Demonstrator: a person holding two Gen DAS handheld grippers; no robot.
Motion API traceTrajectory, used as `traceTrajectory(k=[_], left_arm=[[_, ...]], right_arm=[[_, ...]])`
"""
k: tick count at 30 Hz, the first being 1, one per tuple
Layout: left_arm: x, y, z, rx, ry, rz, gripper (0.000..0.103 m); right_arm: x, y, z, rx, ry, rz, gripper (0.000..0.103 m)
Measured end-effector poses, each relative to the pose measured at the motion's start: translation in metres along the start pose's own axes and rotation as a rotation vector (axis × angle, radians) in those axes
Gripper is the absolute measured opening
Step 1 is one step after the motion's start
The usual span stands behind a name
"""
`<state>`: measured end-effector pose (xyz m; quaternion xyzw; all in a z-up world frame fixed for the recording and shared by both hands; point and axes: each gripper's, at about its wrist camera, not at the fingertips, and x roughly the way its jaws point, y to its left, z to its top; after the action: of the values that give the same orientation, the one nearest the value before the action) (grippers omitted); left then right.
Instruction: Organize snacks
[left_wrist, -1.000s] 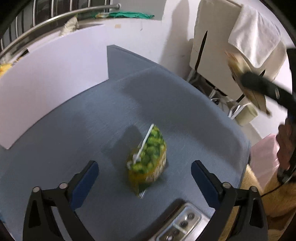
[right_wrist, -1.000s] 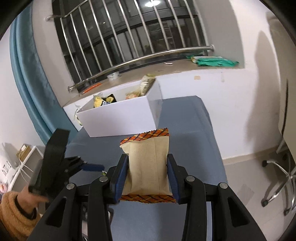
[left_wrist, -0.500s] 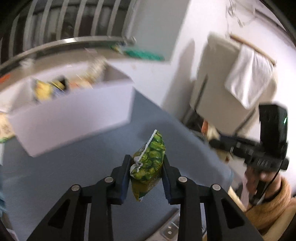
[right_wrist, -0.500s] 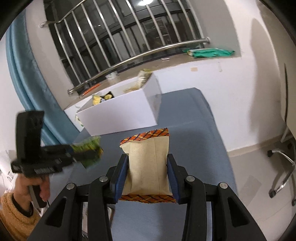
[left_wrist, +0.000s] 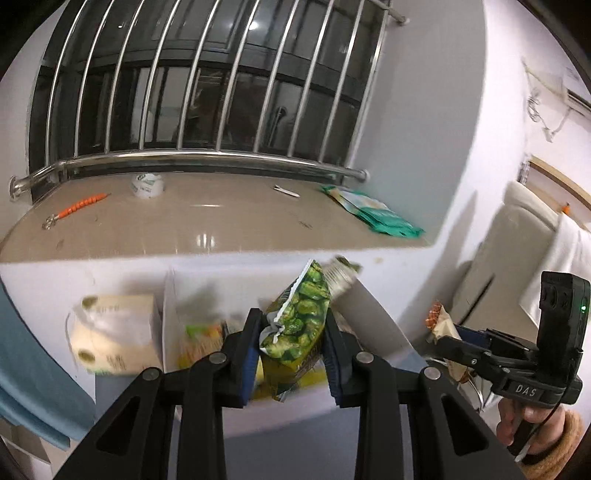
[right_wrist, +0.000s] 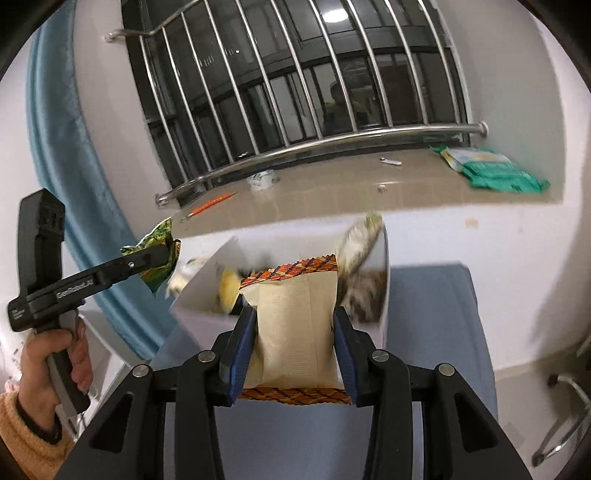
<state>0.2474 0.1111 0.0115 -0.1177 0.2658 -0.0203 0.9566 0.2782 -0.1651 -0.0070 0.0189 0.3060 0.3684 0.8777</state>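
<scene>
My left gripper (left_wrist: 291, 332) is shut on a green snack bag (left_wrist: 295, 325) and holds it in the air above the near wall of the white box (left_wrist: 258, 410); the green bag also shows in the right wrist view (right_wrist: 157, 254). My right gripper (right_wrist: 295, 339) is shut on a beige snack bag (right_wrist: 295, 332) with orange patterned edges, held in front of the white box (right_wrist: 384, 295). The box holds several snack packs (right_wrist: 360, 240). The right gripper also shows at the right of the left wrist view (left_wrist: 454, 339).
The box stands on a blue-grey table (right_wrist: 436, 332) below a tan window sill (left_wrist: 203, 218) with a teal packet (left_wrist: 373, 214), a white roll and an orange pen. A tissue pack (left_wrist: 110, 332) lies left of the box. A blue curtain (right_wrist: 55, 184) hangs at the left.
My left gripper closed on the green bag, lifted it off the table and carried it up to the box. My right gripper moved closer to the box with the beige bag.
</scene>
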Motion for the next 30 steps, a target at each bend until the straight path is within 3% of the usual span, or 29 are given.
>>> traceTrajectory(k=[3, 5, 6, 7, 8, 10, 15, 24, 30], left_arm=[[0.028, -0.001, 0.020, 0.024, 0.009, 0.035, 0.035], [0.045, 0.001, 0.030, 0.026, 0.014, 0.067, 0.043], [0.055, 0.003, 0.034, 0.026, 0.021, 0.110, 0.065], [0.058, 0.007, 0.034, 0.018, 0.026, 0.128, 0.081], [0.063, 0.010, 0.034, 0.006, 0.025, 0.126, 0.102], [0.063, 0.013, 0.031, 0.000, 0.025, 0.122, 0.103], [0.046, 0.011, 0.015, 0.031, 0.007, 0.145, 0.103], [-0.011, -0.029, -0.010, 0.184, -0.103, 0.319, 0.103], [-0.060, -0.045, -0.031, 0.111, -0.077, 0.241, 0.103]], right_arm=[[0.031, -0.001, 0.028, -0.010, 0.020, -0.007, 0.045], [0.049, -0.004, 0.042, -0.017, 0.032, -0.031, 0.046], [0.057, -0.004, 0.049, -0.023, 0.038, -0.037, 0.047], [0.067, -0.005, 0.056, -0.029, 0.055, -0.026, 0.054], [0.074, -0.006, 0.059, -0.035, 0.072, -0.015, 0.076], [0.082, -0.007, 0.062, -0.037, 0.072, -0.073, 0.103], [0.079, -0.007, 0.057, -0.026, 0.061, -0.095, 0.103], [0.044, 0.010, 0.046, -0.093, -0.033, -0.170, 0.103], [0.003, 0.032, 0.036, -0.114, -0.084, -0.153, 0.103]])
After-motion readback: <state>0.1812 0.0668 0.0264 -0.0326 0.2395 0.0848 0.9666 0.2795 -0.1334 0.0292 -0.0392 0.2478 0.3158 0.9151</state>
